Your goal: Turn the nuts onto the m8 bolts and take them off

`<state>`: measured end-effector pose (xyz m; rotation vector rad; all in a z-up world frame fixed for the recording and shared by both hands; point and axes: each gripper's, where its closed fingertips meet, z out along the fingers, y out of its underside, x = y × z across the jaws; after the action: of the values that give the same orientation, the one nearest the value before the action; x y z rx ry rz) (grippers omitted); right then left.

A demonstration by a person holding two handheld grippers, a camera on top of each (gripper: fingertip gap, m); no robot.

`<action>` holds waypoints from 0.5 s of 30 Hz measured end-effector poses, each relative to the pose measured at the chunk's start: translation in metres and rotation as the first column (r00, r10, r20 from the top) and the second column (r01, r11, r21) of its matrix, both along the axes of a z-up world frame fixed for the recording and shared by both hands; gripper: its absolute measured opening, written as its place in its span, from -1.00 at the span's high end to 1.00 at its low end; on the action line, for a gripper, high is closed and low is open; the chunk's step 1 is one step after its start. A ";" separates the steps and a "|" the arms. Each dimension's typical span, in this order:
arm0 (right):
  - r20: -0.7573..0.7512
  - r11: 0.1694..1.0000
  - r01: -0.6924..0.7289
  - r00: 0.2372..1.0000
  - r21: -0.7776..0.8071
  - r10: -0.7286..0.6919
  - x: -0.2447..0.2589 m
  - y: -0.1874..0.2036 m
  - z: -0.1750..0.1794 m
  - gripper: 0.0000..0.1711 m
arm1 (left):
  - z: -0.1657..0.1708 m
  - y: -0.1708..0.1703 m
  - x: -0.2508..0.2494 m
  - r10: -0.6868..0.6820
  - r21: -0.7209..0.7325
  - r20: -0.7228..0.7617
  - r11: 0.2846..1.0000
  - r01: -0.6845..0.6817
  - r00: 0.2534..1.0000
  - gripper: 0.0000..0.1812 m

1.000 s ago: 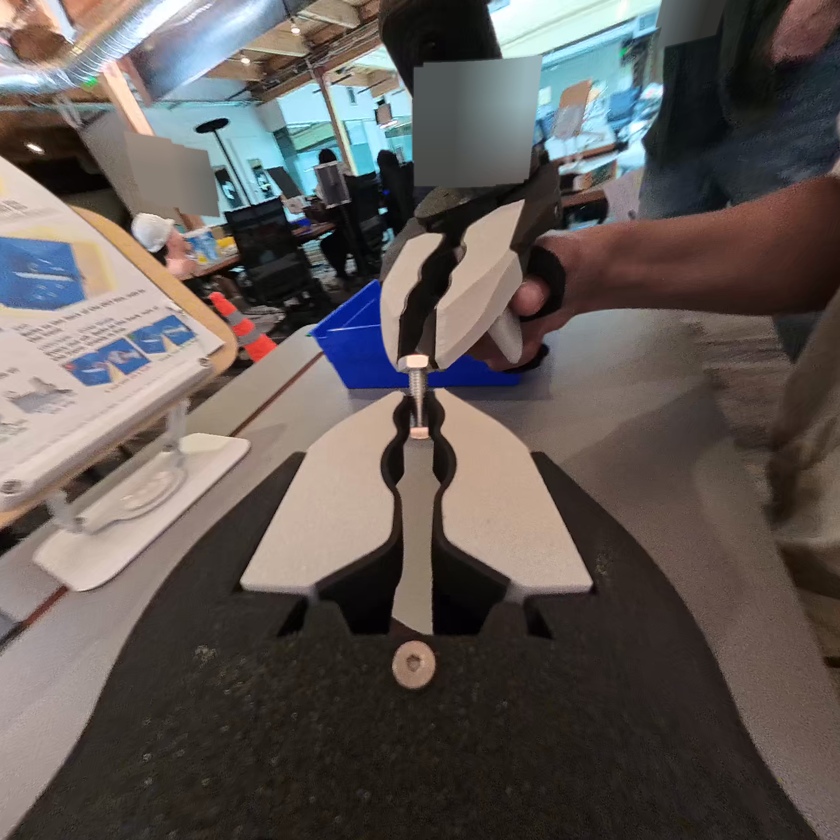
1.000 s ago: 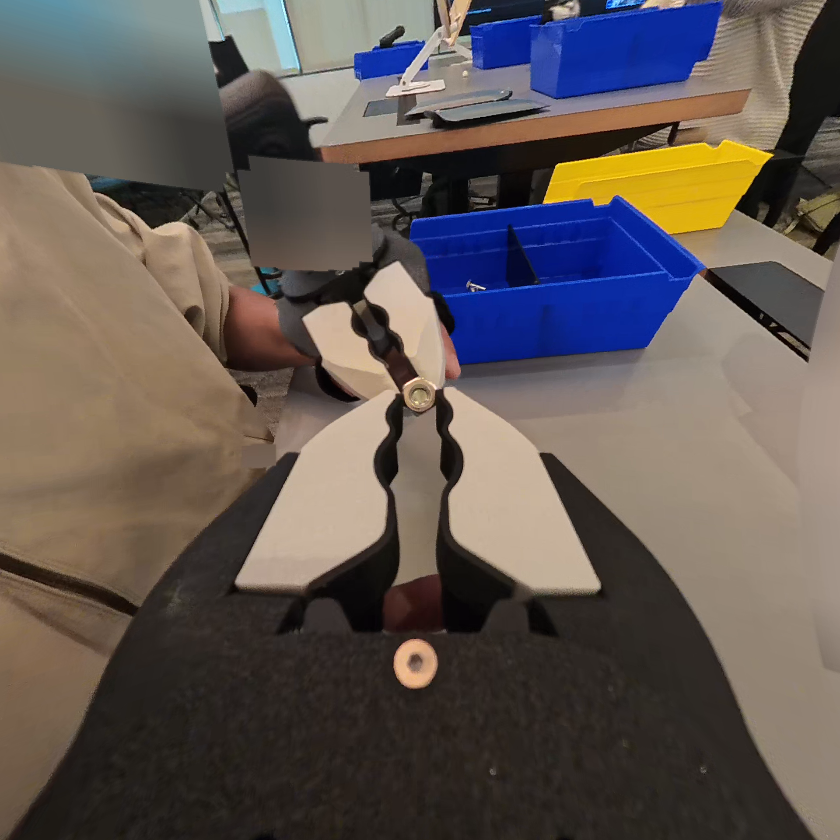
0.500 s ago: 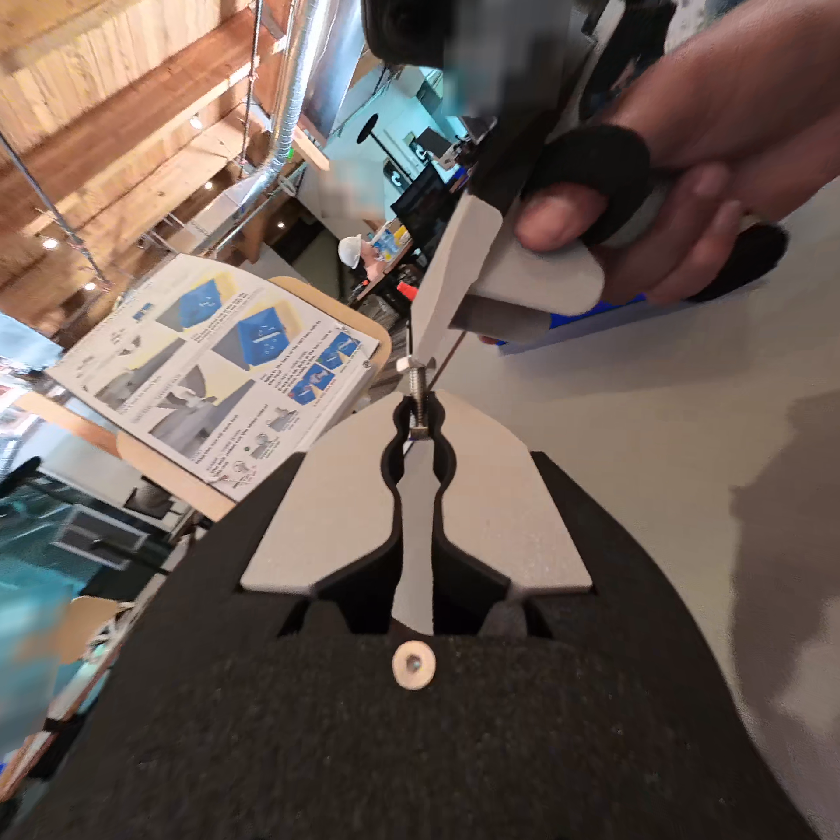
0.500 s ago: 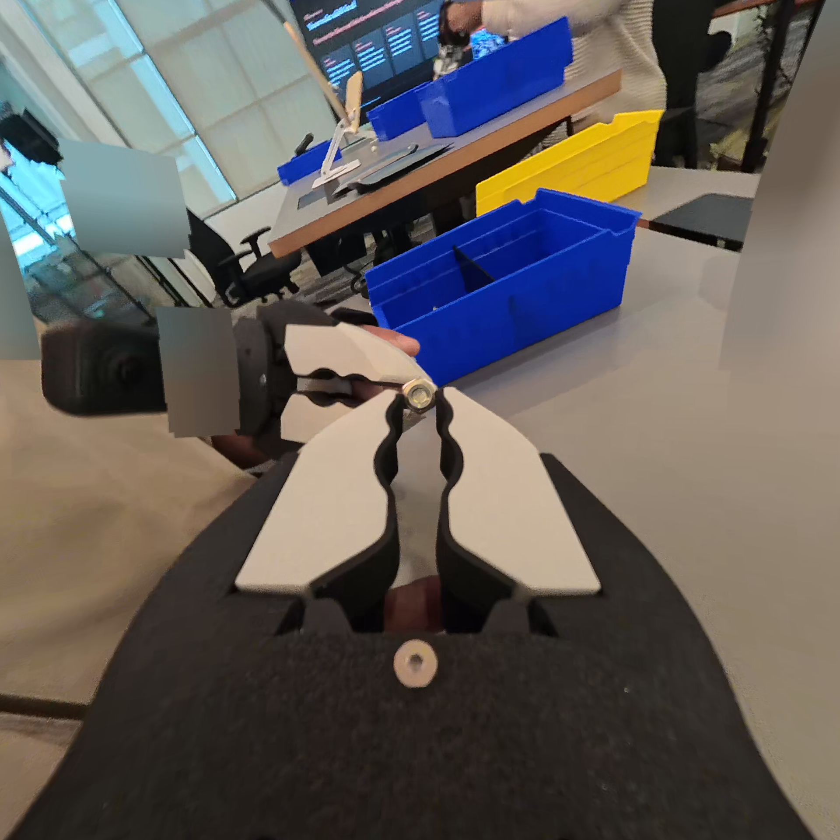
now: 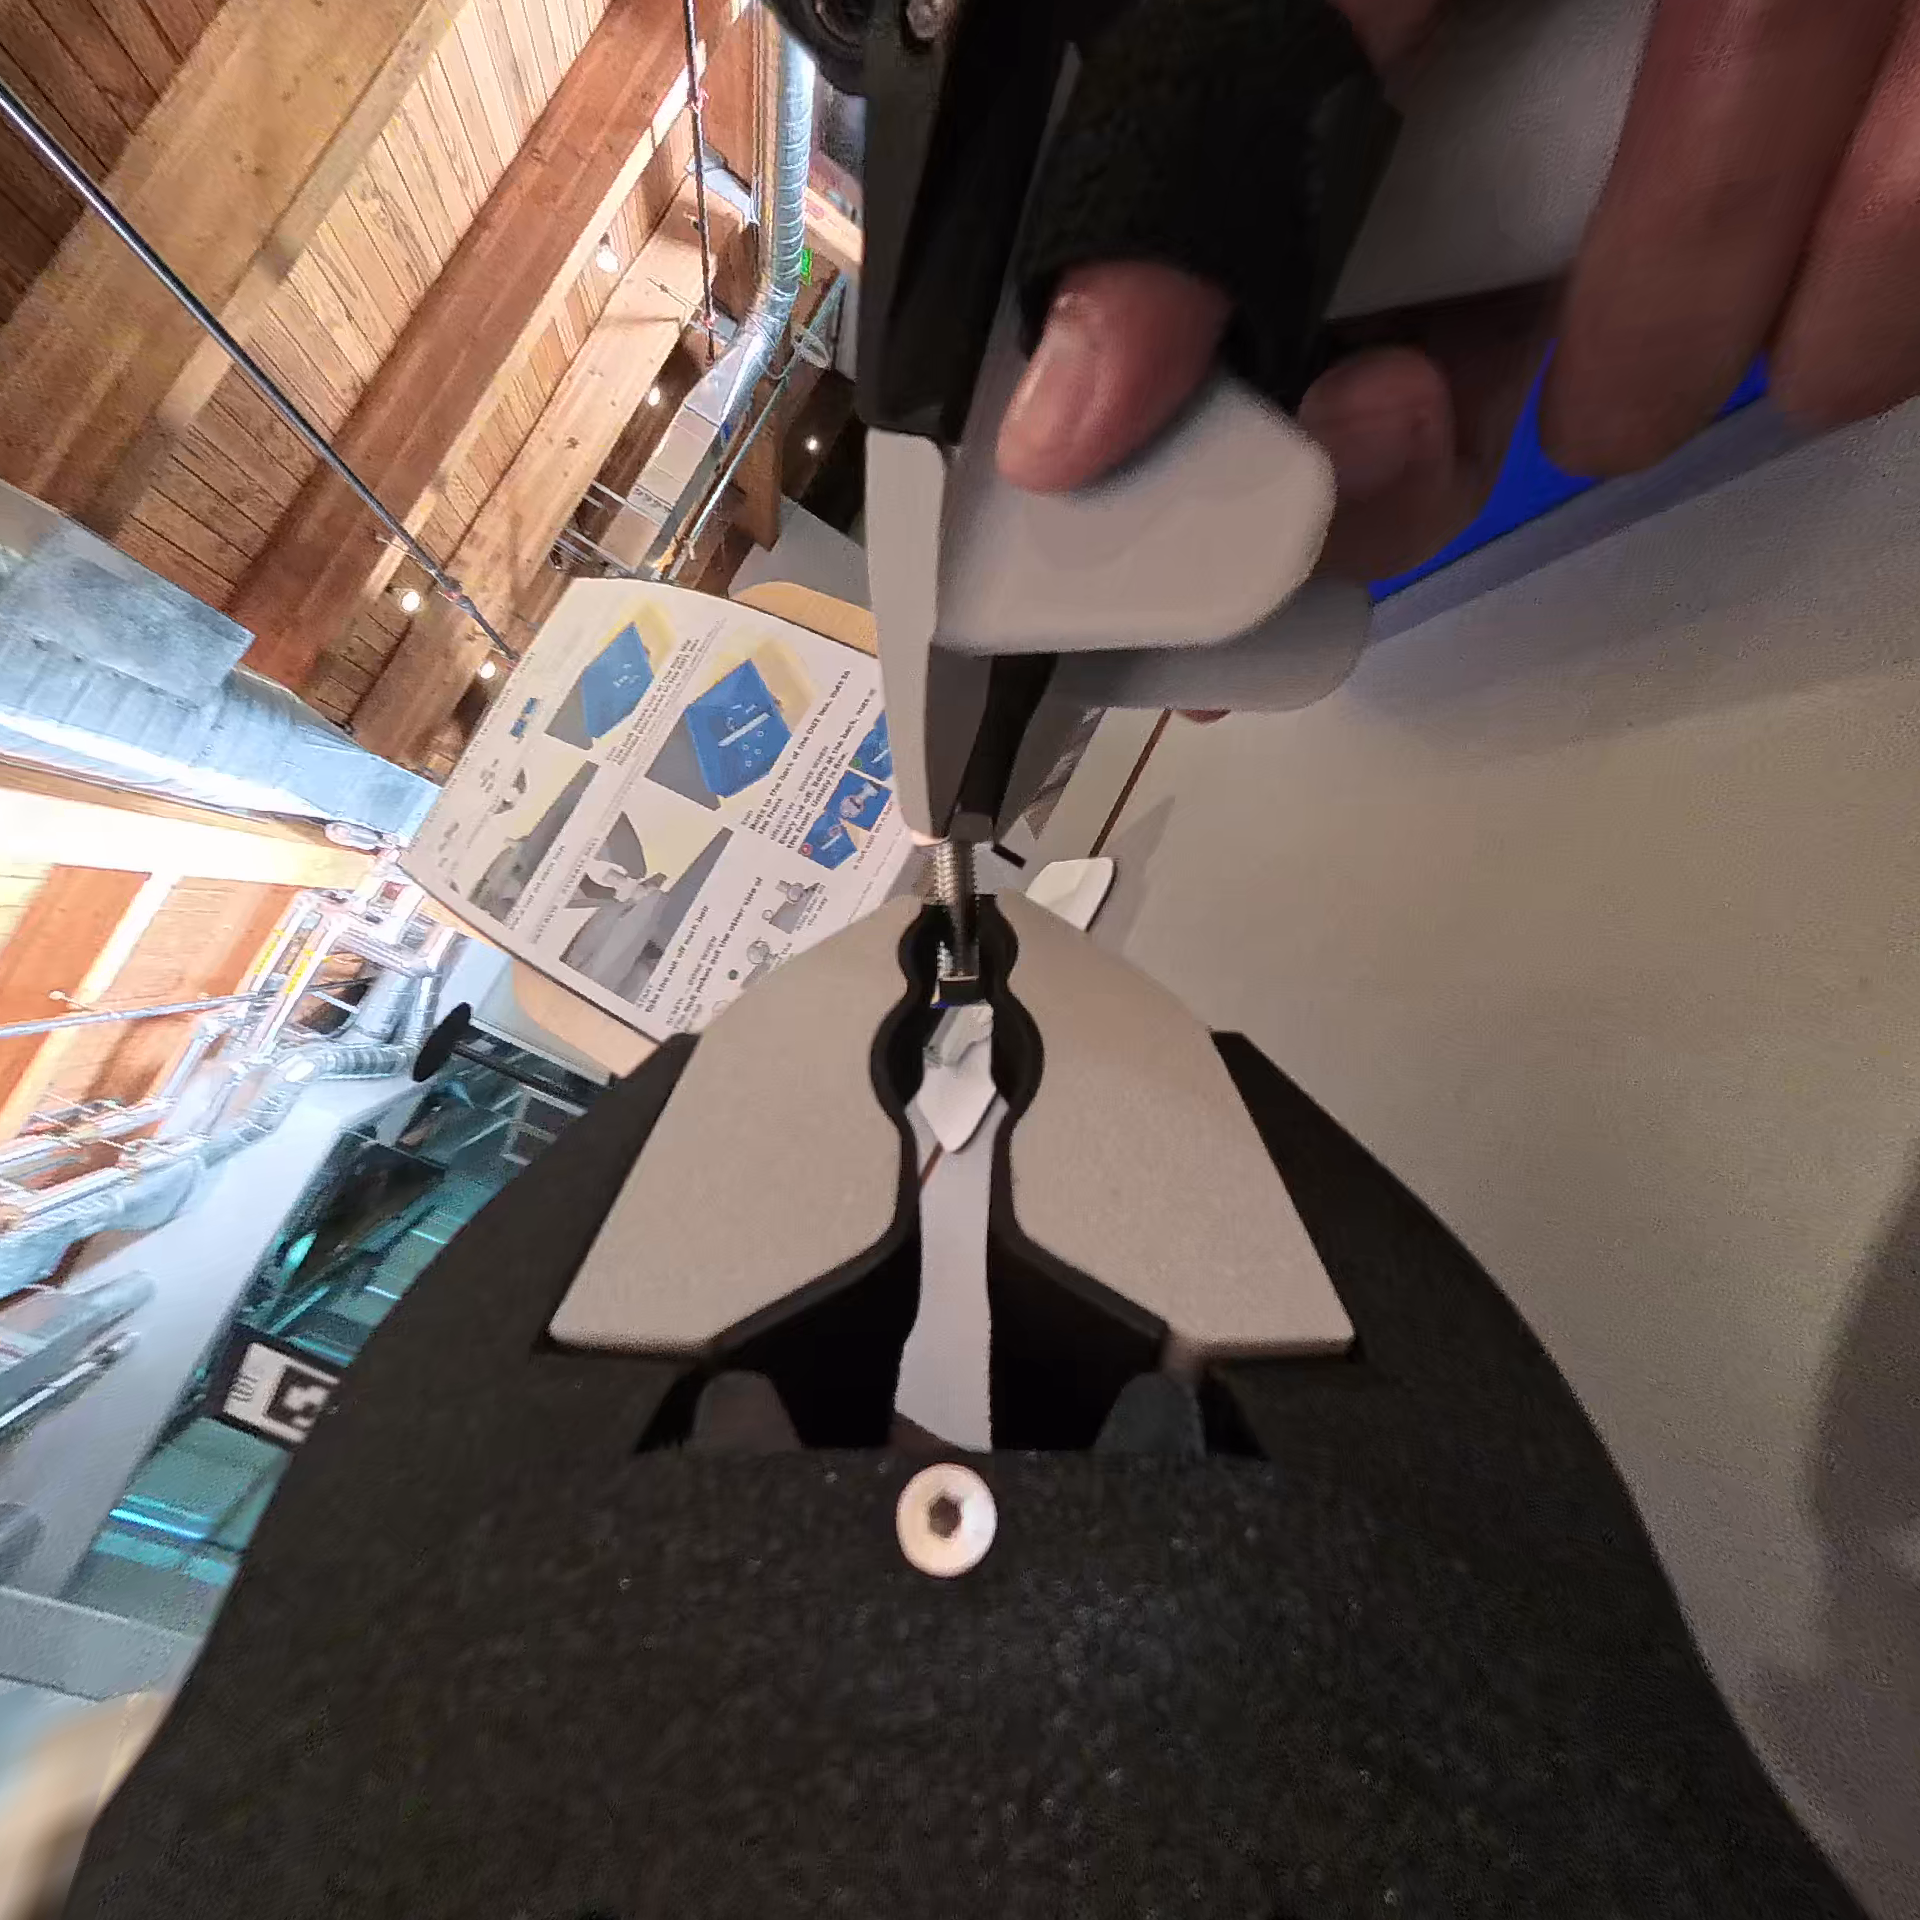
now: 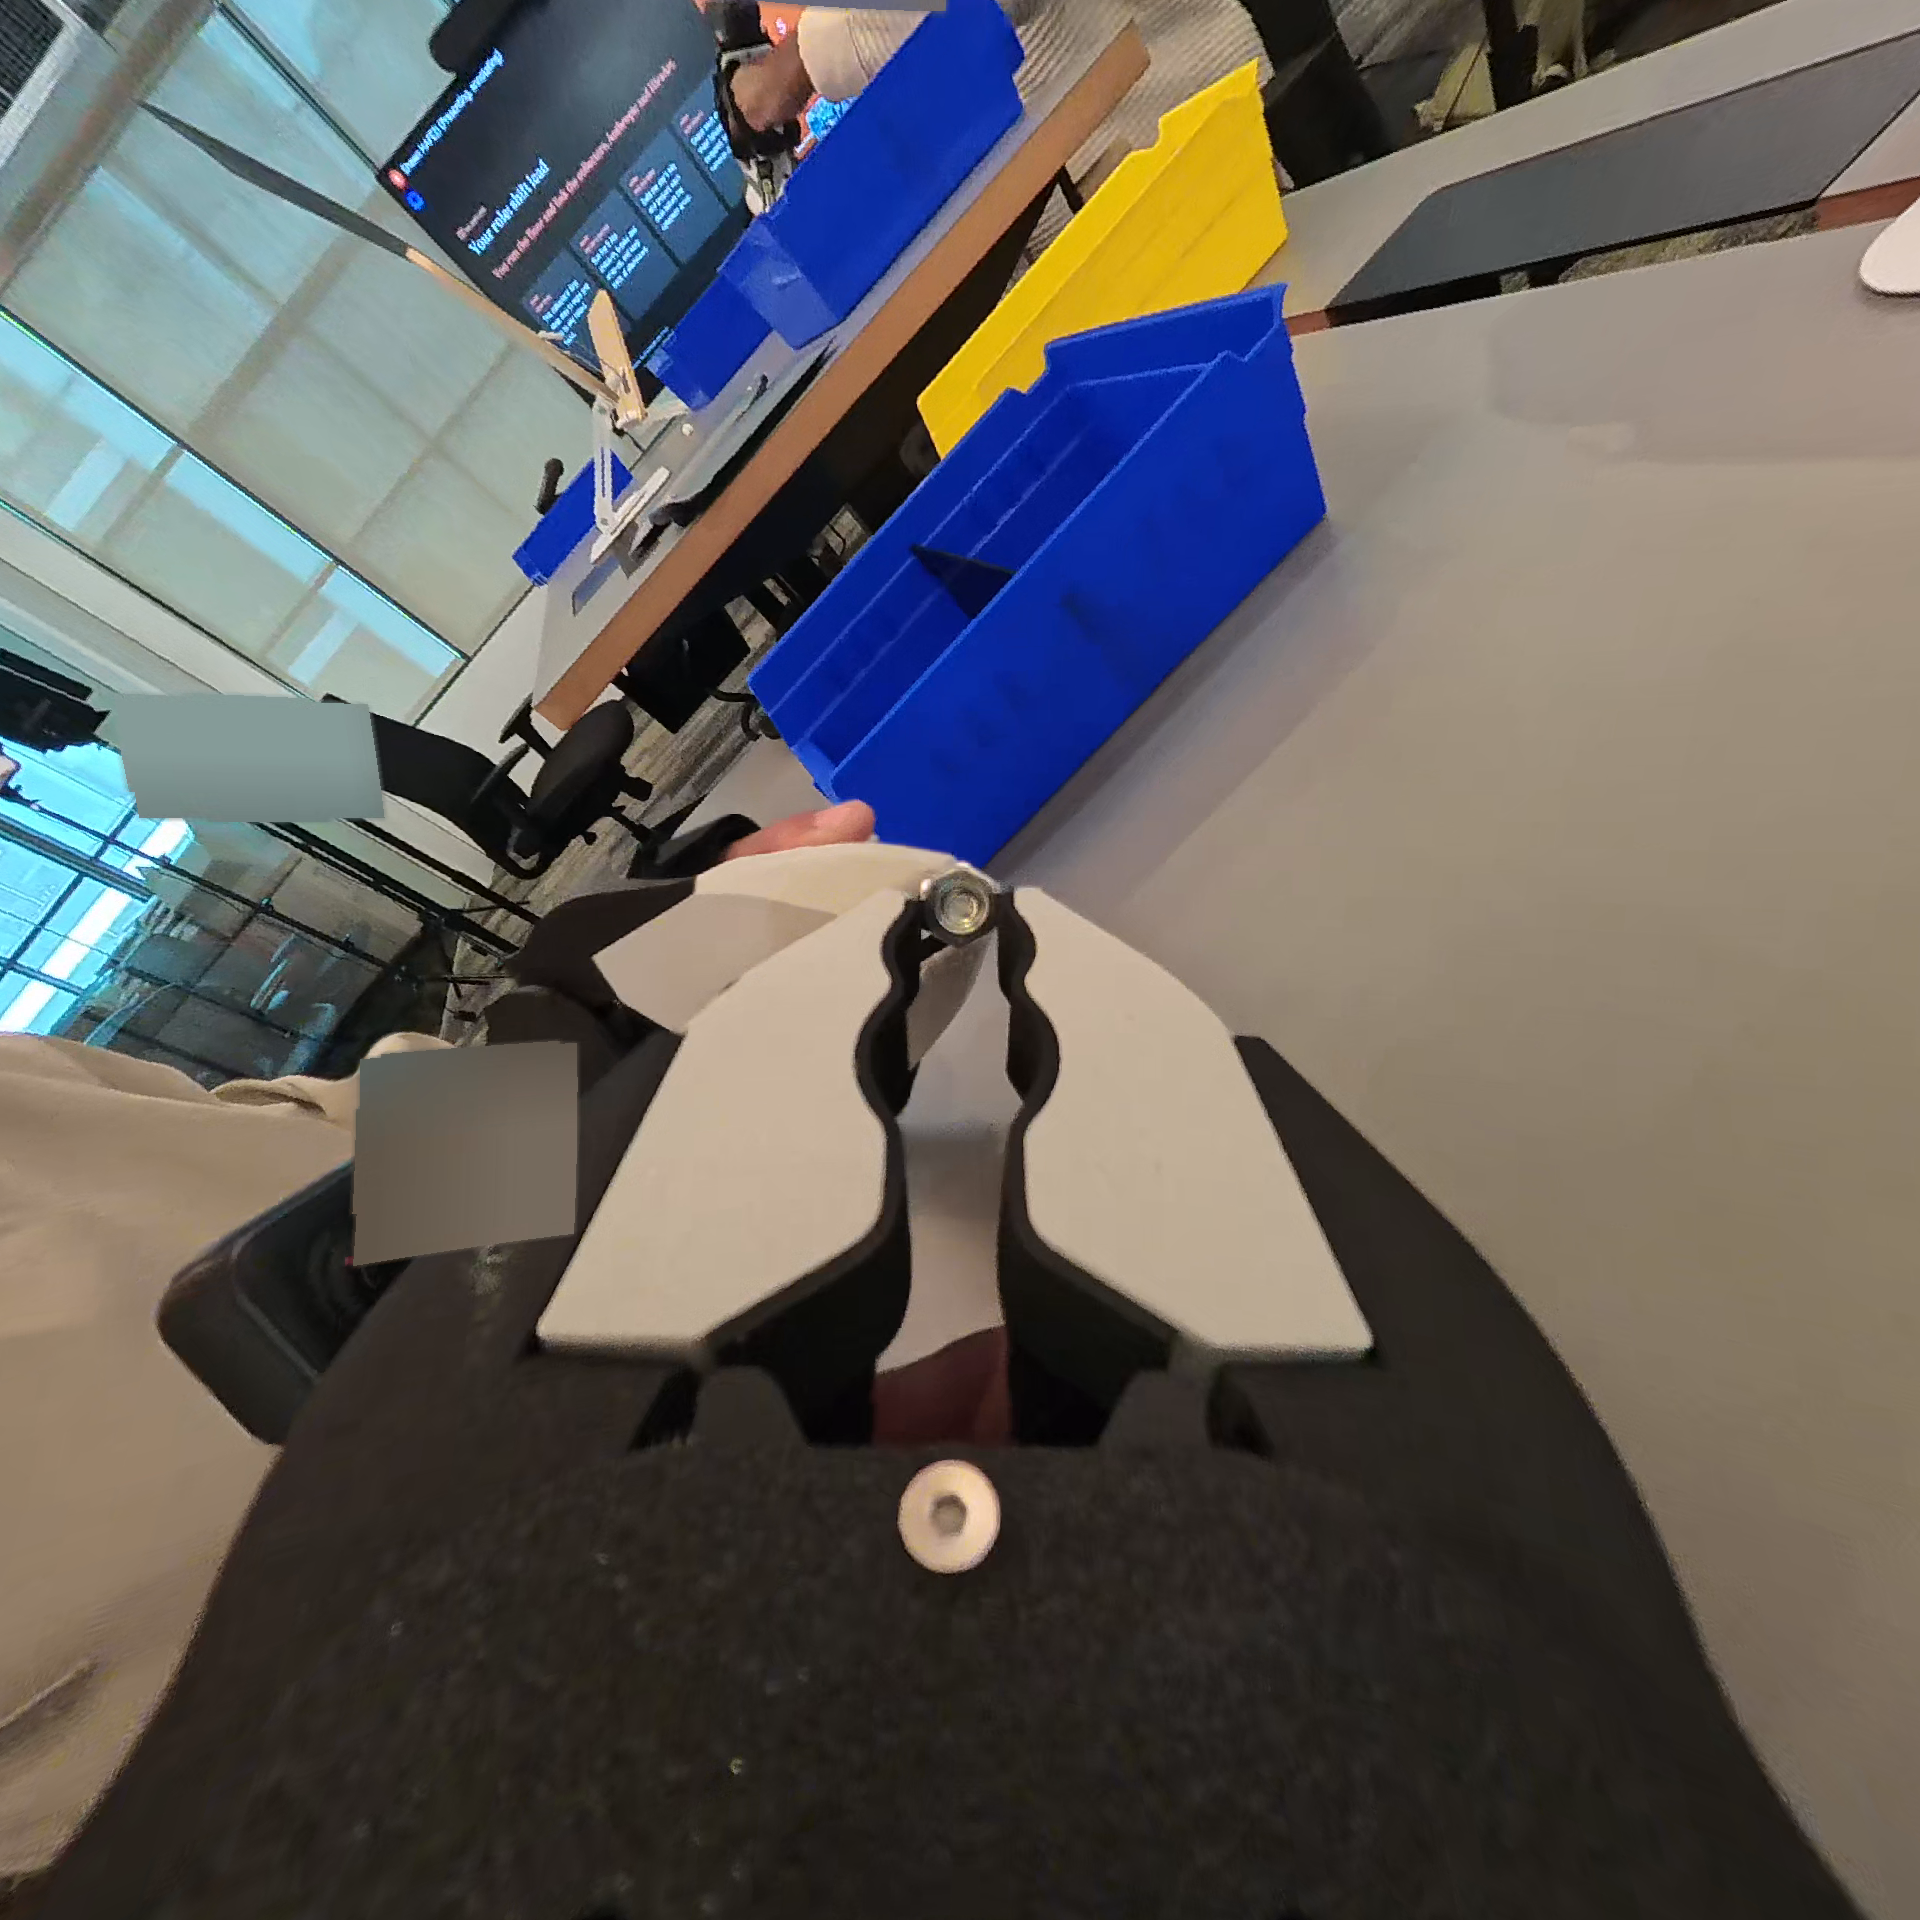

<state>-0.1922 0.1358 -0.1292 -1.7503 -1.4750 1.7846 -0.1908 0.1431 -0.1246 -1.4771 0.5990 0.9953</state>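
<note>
Pinching the head end of the bolt [image 5: 957, 925] between its nearly closed fingertips, the left gripper [image 5: 957, 961] points the threaded shank straight ahead. The right gripper [image 6: 961, 914], fingers drawn in just as far, clamps the nut [image 6: 961, 906] at its very tips, the threaded hole facing its camera. Beyond the right gripper's tips and a little to their right, a blue bin [image 6: 1091, 623] sits on the grey table [image 6: 1558, 831].

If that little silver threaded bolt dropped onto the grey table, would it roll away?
Probably yes: the silver threaded bolt has a round shank. Its flat-sided head would likely curve its path. Being metal, it should not bend.
</note>
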 end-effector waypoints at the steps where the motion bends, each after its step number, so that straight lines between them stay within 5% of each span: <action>1: 0.005 1.000 -0.002 1.000 0.004 0.002 0.000 0.000 0.000 0.84 | 0.000 0.000 0.000 -0.008 -0.004 0.023 1.000 0.008 1.000 0.92; 15: 0.110 0.994 -0.052 0.993 0.096 0.042 -0.010 -0.001 -0.003 0.82 | -0.003 0.006 -0.010 -0.023 0.026 0.201 1.000 0.018 0.979 0.92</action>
<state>-0.2018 0.1347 -0.1321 -1.8019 -1.6306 1.6319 -0.2004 0.1493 -0.1276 -1.5261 0.4533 0.8216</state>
